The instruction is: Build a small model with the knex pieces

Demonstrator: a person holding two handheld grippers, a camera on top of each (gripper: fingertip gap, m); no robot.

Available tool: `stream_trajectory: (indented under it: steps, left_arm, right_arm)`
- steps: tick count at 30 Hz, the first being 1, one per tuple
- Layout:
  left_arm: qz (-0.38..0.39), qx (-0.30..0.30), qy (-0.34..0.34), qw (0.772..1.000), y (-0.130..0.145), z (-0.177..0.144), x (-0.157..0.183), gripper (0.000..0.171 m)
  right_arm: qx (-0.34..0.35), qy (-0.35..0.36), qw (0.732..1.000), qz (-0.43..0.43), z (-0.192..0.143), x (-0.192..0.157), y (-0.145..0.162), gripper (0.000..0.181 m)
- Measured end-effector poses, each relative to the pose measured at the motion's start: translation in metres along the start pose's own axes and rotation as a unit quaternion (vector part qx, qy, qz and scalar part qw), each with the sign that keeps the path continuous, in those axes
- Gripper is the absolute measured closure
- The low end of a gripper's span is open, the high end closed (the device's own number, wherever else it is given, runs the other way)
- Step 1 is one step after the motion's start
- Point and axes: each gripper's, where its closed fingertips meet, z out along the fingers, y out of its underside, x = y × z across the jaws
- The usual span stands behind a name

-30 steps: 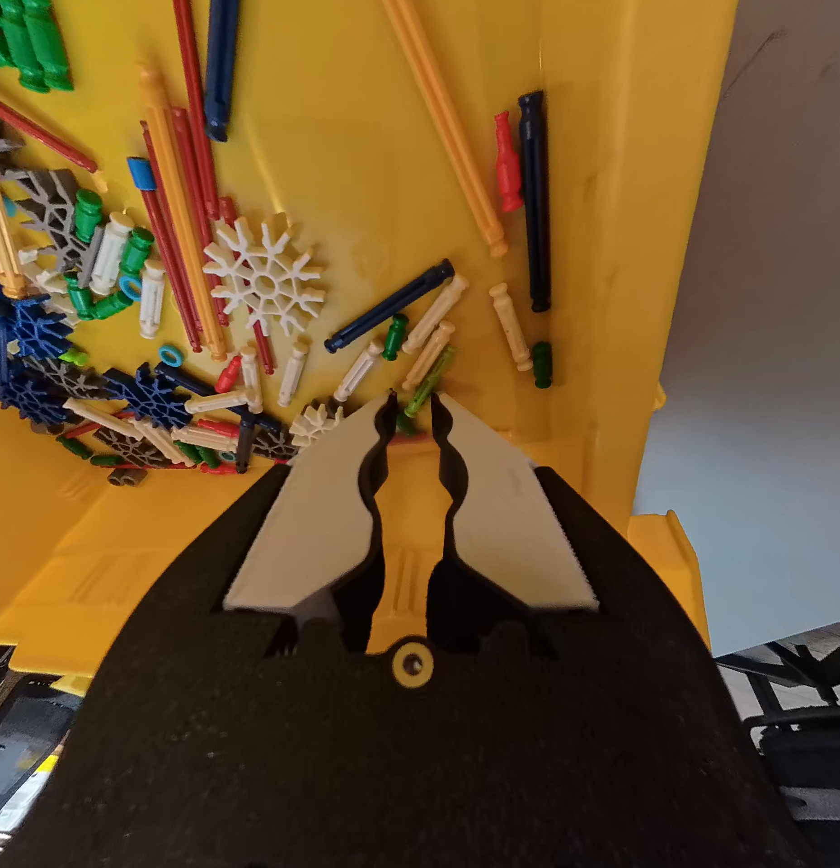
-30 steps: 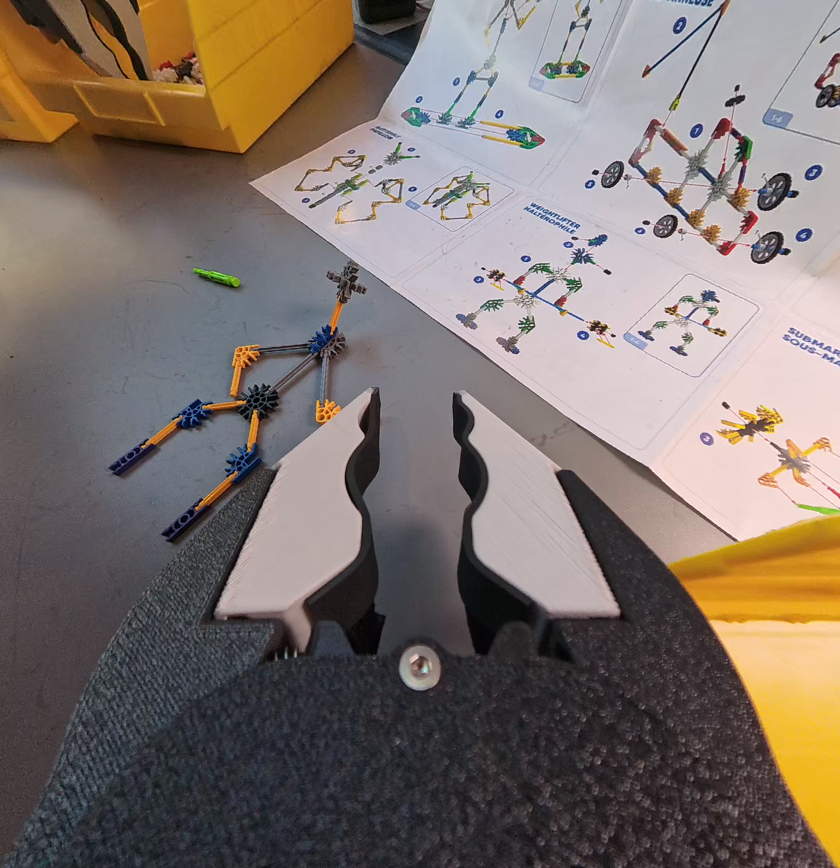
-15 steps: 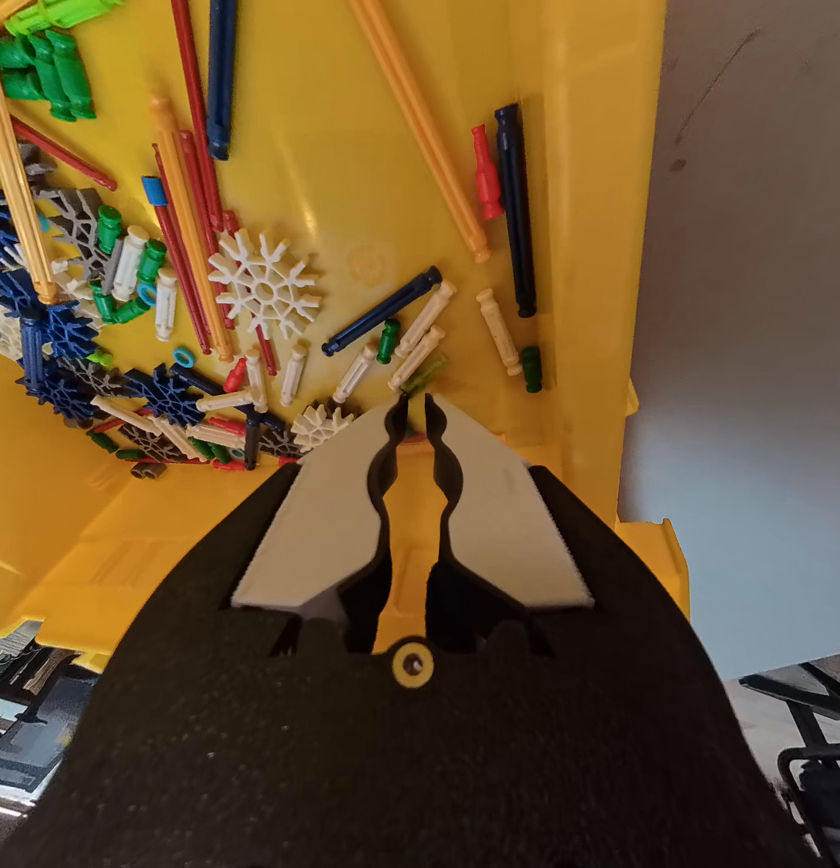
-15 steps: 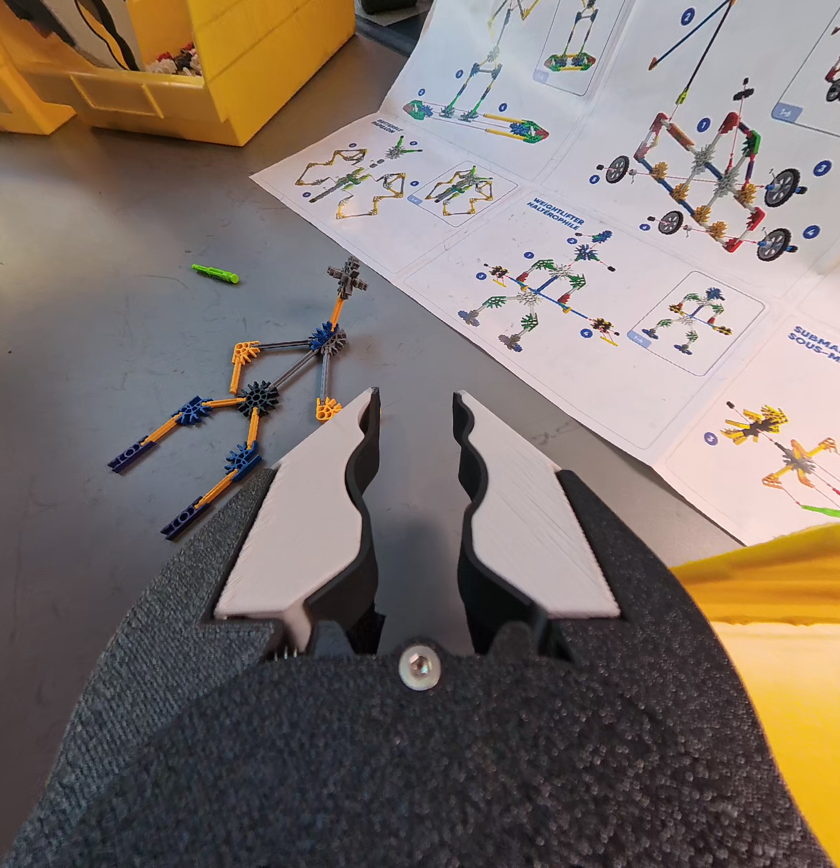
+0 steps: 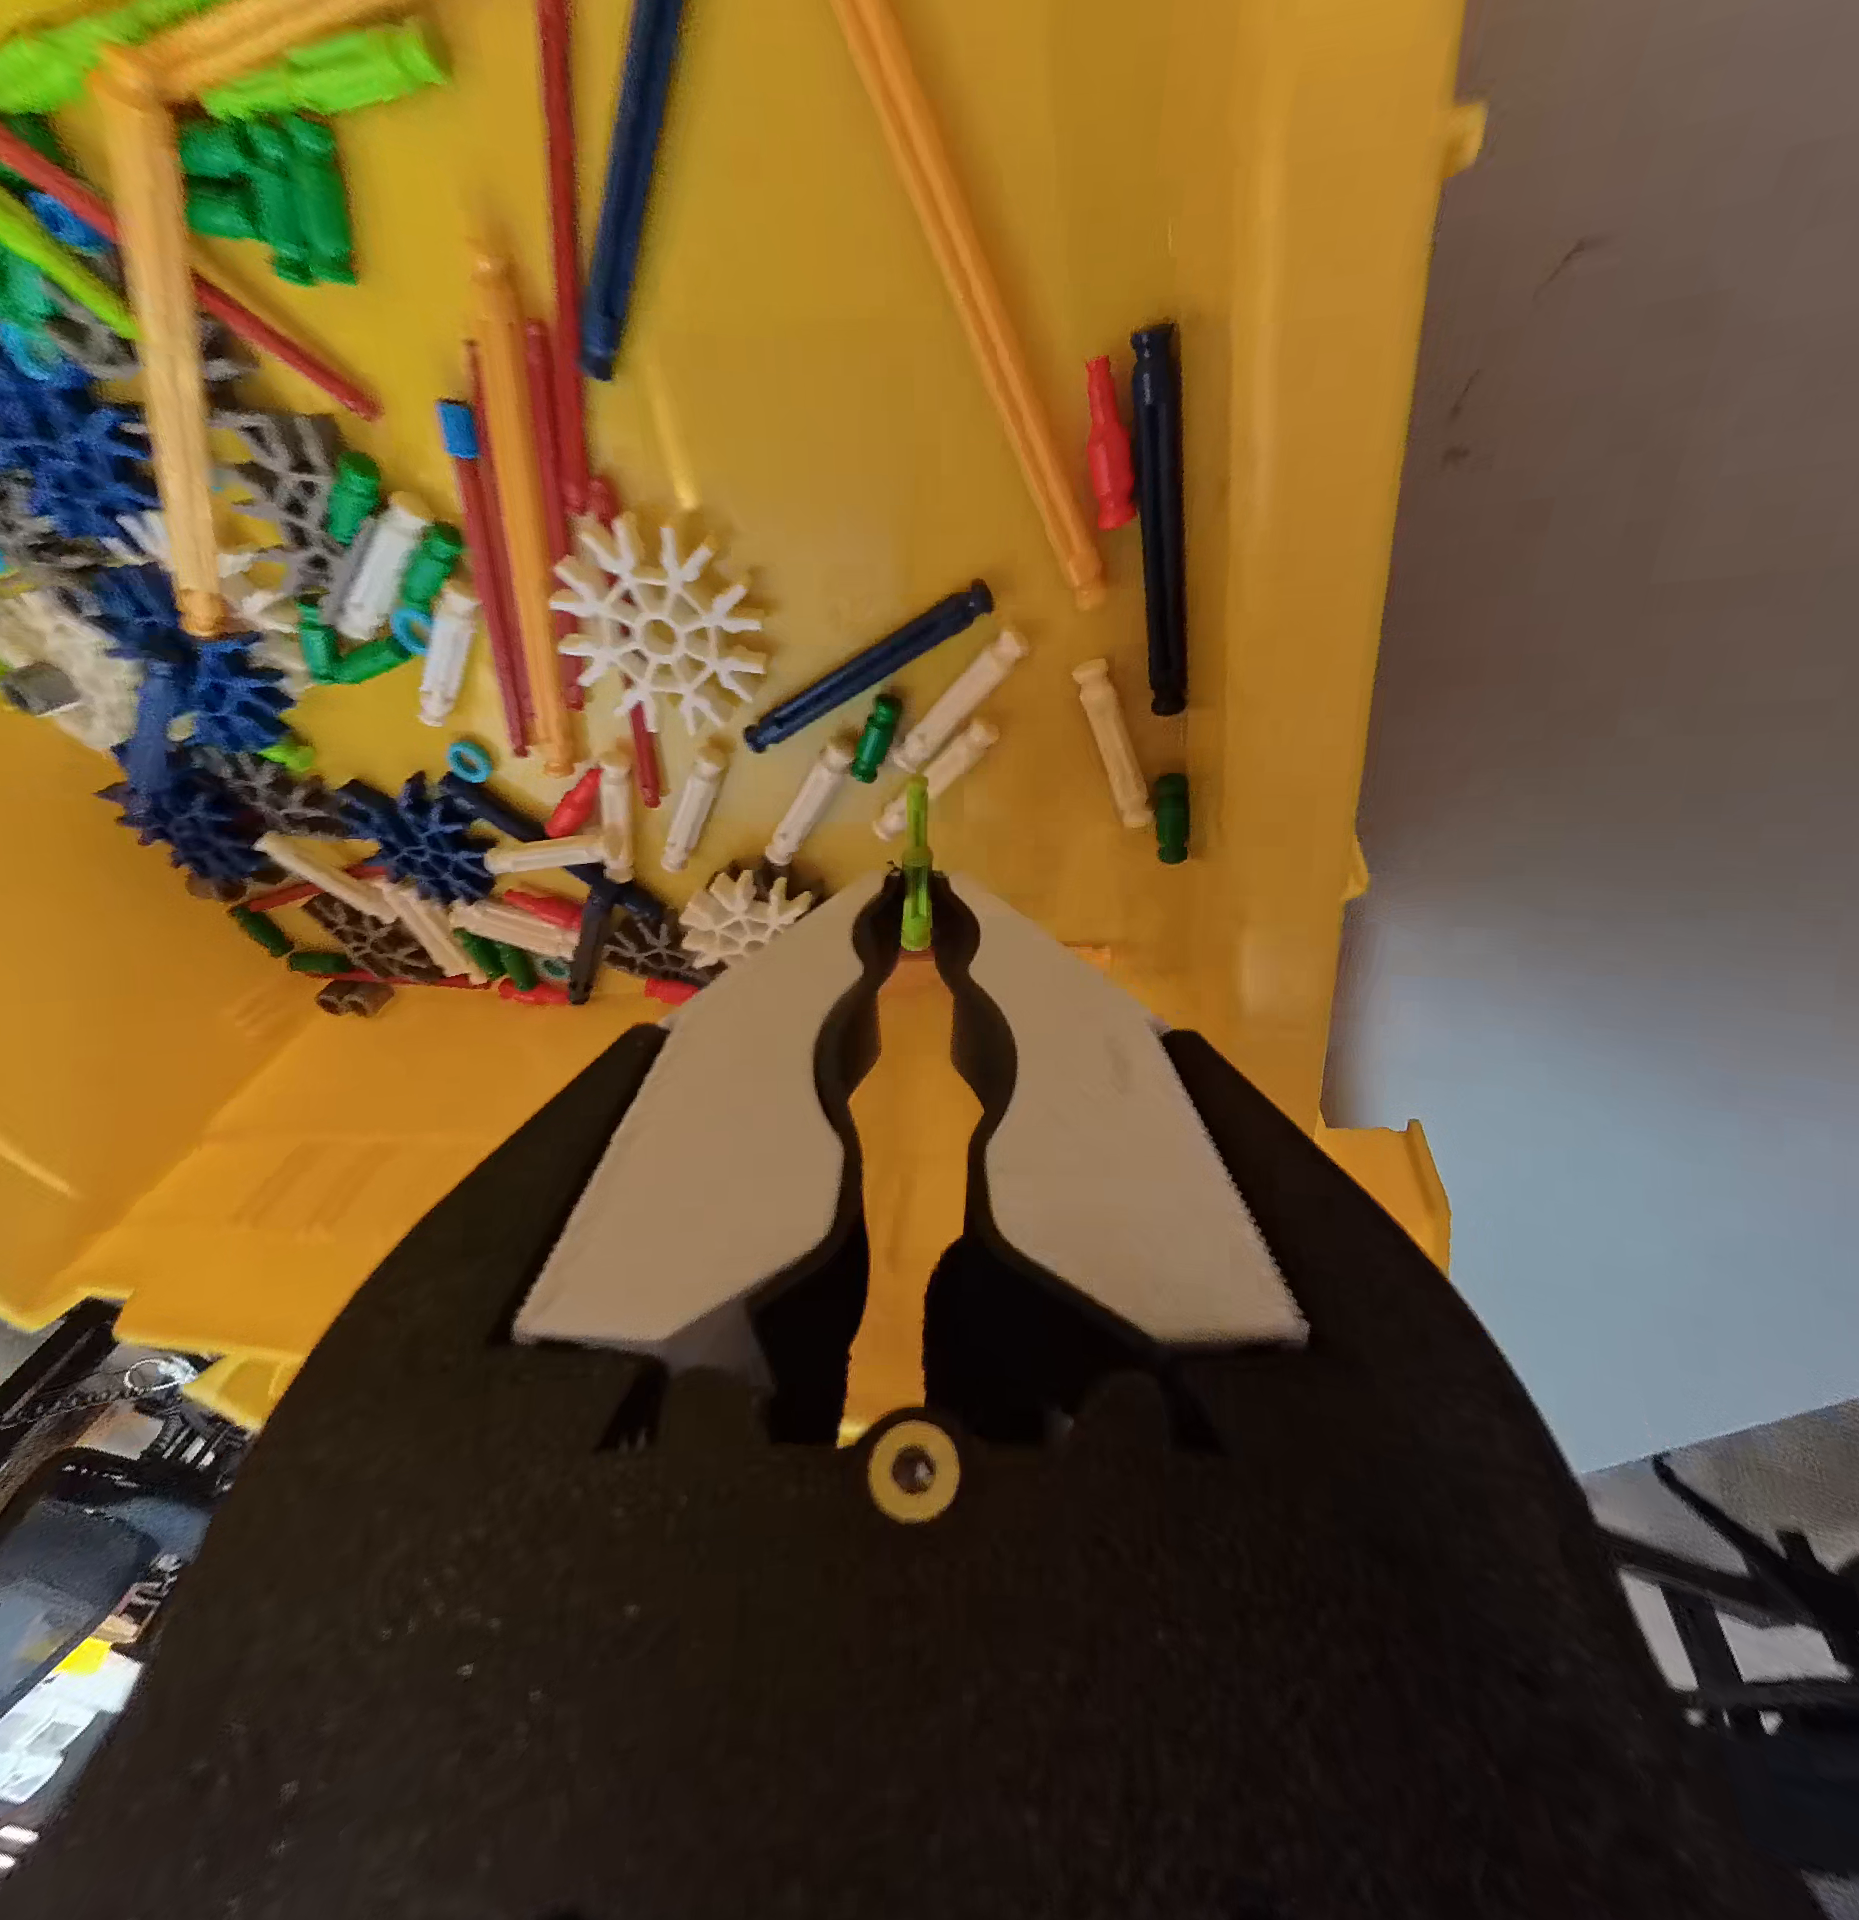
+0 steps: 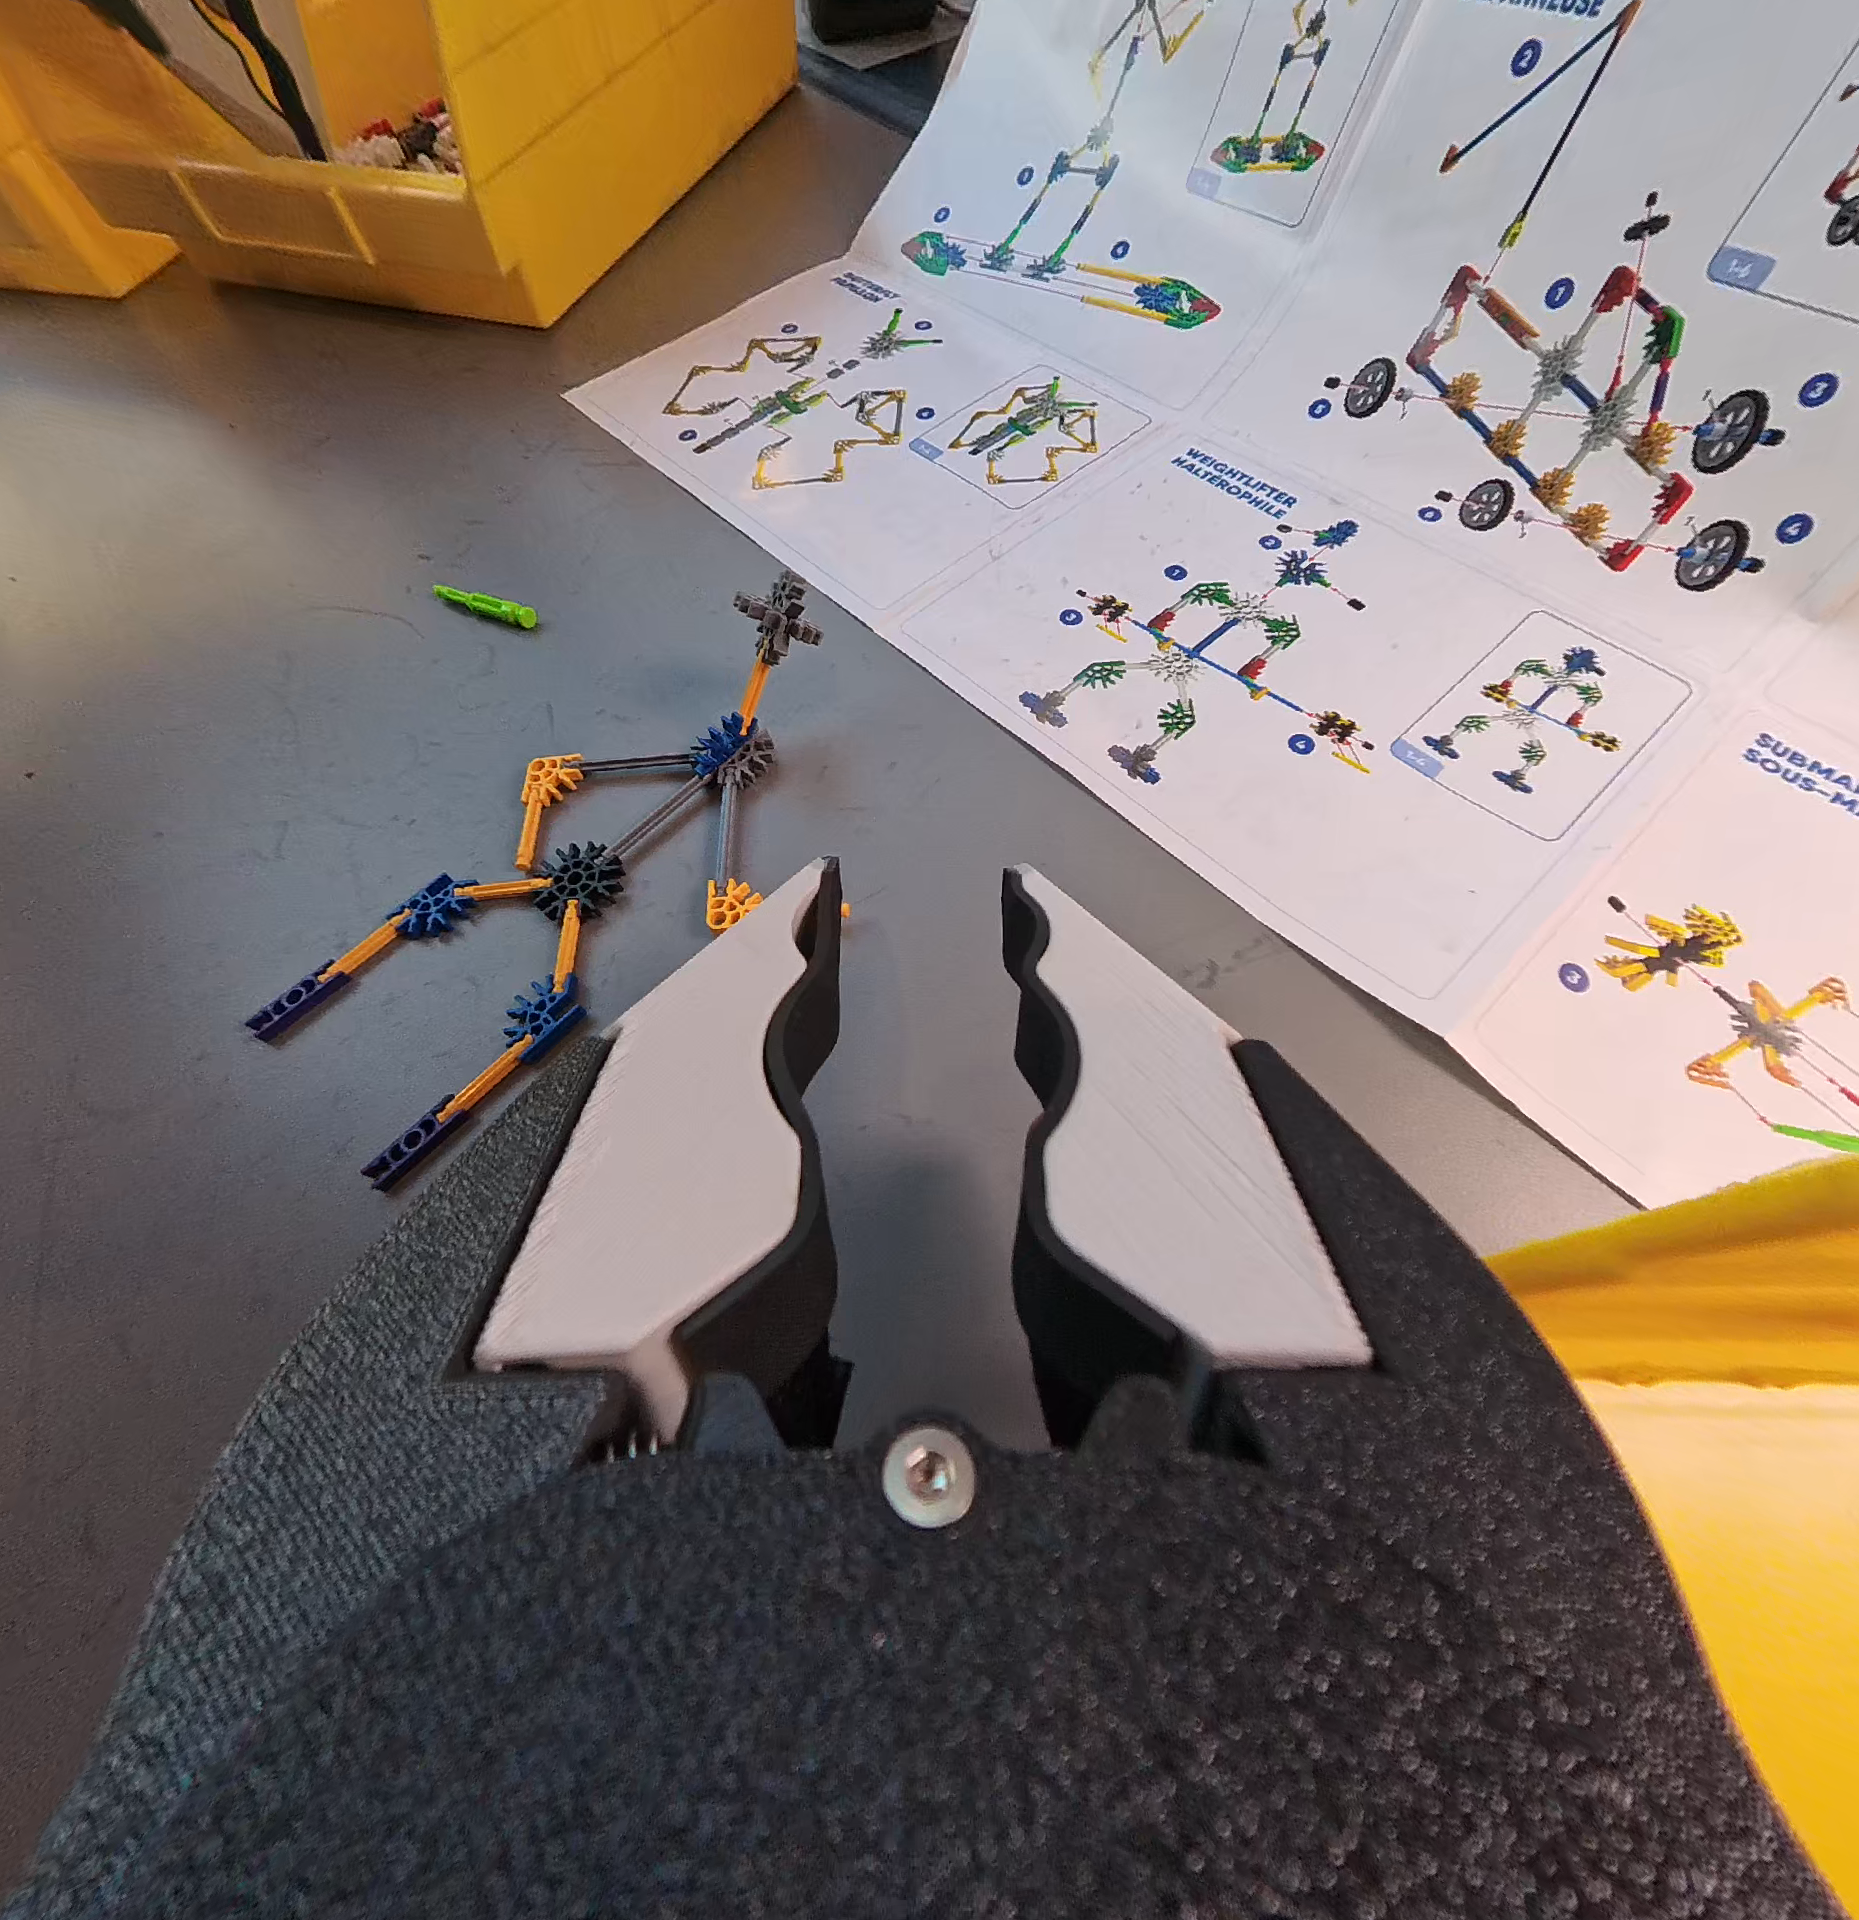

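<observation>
My left gripper (image 5: 912, 885) is shut on a short light-green rod (image 5: 916, 862), held upright at the fingertips over the floor of a yellow bin (image 5: 800, 312). The bin holds many loose rods and snowflake connectors, among them a white connector (image 5: 660, 634). My right gripper (image 6: 917, 883) is open and empty above the grey table (image 6: 177, 520), its left fingertip beside an orange connector (image 6: 727, 902) of a flat rod-and-connector figure (image 6: 582, 878). A second light-green rod (image 6: 485, 605) lies on the table beyond the figure.
A large printed instruction sheet (image 6: 1320, 468) covers the table on the right. The yellow bin (image 6: 592, 135) stands at the back left with the other gripper inside it. Another yellow bin edge (image 6: 1735, 1351) sits at the lower right. A pale wall (image 5: 1631, 520) lies right of the bin. The grippers' ends are close to 50 cm from one another.
My left gripper closed on the light-green rod and lifted it off the bin floor, backing away slightly. The right gripper has stayed still and open.
</observation>
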Motion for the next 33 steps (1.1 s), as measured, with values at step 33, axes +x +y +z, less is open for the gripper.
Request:
stream_trajectory:
  steps: [33]
  left_arm:
    - [-0.205, 0.584, 0.366, 0.695, -0.308, -0.141, 0.19, 0.167]
  right_arm:
    - [0.037, -0.043, 0.997, -0.046, -0.003, -0.038, -0.014, 0.152]
